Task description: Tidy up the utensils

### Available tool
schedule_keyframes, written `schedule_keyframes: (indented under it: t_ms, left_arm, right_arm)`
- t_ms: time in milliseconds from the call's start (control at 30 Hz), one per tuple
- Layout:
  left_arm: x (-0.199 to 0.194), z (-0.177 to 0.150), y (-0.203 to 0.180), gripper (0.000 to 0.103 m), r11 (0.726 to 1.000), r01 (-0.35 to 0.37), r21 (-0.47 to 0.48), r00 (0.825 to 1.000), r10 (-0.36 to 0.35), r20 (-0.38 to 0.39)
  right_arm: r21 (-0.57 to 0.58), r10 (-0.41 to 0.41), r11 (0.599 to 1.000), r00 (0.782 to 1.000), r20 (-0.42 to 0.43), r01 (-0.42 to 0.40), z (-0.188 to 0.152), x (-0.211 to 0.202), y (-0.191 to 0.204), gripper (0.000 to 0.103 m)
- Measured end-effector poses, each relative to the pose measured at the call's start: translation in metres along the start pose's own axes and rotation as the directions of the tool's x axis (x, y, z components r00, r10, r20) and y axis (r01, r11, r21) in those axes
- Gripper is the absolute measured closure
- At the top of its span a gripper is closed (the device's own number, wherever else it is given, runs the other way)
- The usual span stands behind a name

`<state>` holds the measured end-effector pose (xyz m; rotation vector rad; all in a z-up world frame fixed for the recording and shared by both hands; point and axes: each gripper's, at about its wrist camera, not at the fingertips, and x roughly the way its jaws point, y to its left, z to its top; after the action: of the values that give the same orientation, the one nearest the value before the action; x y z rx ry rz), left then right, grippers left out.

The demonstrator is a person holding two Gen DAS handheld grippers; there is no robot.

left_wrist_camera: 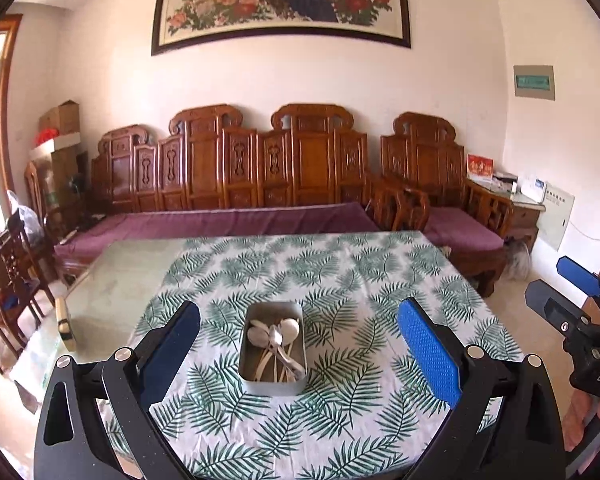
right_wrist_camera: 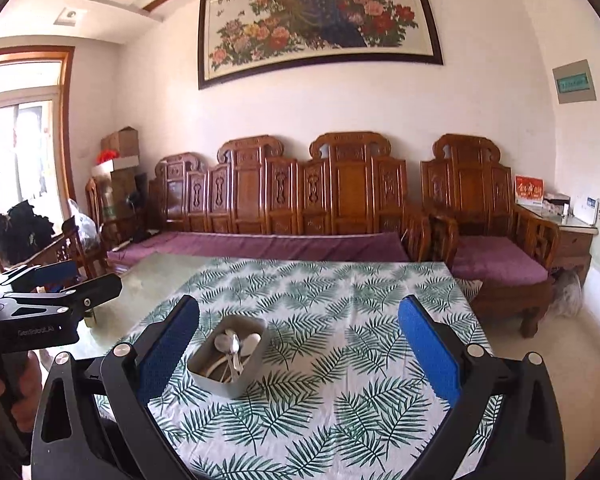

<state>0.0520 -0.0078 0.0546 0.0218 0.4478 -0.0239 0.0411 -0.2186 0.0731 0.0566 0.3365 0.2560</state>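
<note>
Hovering wide open and empty, the left gripper (left_wrist_camera: pixel 300 360) has the metal tin (left_wrist_camera: pixel 273 346) of spoons (left_wrist_camera: pixel 274 334) dead ahead at twelve o'clock on the tablecloth (left_wrist_camera: pixel 360 280), long axis pointing away, while the equally open right gripper (right_wrist_camera: pixel 300 360) sees it toward eleven, so the left looks better lined up

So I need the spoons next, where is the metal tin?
The metal tin sits on the leaf-print tablecloth, centred between the left gripper fingers; in the right wrist view it lies toward the left finger.

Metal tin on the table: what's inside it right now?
The metal tin holds a jumble of spoons, bowls toward the far end. The near wall and overlapping handles hide the exact count.
</note>
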Motion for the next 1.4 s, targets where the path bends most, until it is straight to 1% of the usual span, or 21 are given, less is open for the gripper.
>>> schedule_keyframes:
  t_ms: [200,1400]
  left_arm:
    - [-0.0095,0.0017,-0.0036,0.008,1.0,0.003,0.003,1.0,-0.003,0.025]
    - [-0.0093,-0.0005,-0.0054,0.008,1.0,0.011,-0.002,1.0,-0.01,0.025]
  right_arm:
    - [0.004,-0.003,1.0,1.0,0.011,0.003,0.0024,-0.0073,0.0008,0.003]
    - [0.023,-0.018,1.0,1.0,-0.005,0.019,-0.0052,-0.0035,-0.0084,0.003]
